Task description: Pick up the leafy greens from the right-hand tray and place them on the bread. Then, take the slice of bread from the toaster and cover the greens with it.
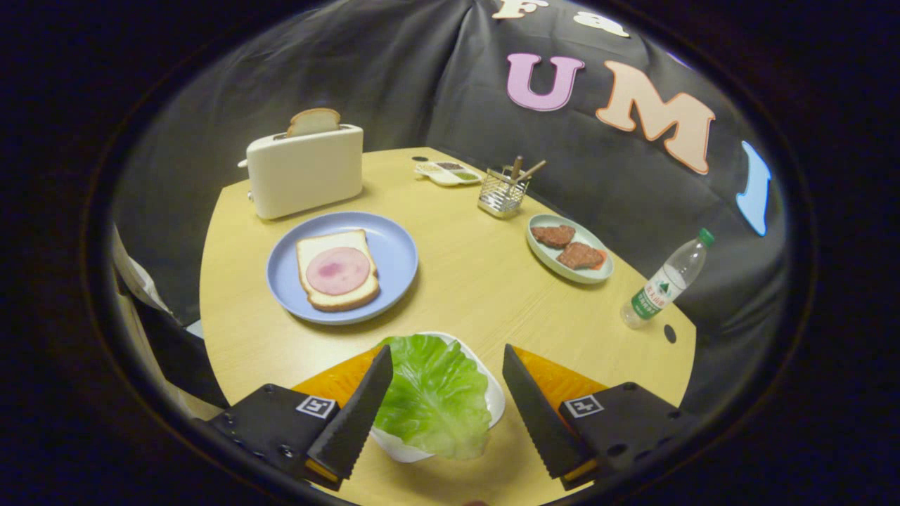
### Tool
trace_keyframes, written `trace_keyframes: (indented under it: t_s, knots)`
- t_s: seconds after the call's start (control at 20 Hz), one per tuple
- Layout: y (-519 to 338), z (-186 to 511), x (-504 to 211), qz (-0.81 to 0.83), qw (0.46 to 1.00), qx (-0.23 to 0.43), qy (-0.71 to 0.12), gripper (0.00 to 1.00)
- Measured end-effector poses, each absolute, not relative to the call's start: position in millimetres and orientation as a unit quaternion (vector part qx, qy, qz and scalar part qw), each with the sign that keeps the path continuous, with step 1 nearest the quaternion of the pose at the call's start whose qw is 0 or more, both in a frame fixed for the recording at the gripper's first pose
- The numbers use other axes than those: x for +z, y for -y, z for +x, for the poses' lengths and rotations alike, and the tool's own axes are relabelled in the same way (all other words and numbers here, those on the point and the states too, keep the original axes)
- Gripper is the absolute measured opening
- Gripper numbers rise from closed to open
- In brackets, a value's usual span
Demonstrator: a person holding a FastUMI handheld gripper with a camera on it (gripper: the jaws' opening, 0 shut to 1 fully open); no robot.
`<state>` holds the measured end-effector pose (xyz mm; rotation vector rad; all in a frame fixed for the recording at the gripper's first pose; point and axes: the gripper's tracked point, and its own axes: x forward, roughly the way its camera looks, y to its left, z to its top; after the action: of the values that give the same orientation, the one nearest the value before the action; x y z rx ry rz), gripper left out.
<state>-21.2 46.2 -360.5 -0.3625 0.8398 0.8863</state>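
While level, claw agape astride greens

Gripper fingers spread wide, lettuce leaf on white tray lying betw them, no contact. Ahead: bare tabletop runs up centre of frame, open lane. Left of lane: blue plate w/ bread, low. Toaster upper left, tall, blocks behind plate. Right: meat plate, utensil basket beyond it. Water bottle upright far right near table edge.
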Motion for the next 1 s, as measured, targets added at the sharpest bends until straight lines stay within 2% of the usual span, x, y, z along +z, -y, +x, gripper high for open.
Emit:
trace_keyframes:
  t_s: [1.0]
  knots:
    - [-49,-58,-422,-0.146,0.764,0.409,-0.478,0.99]
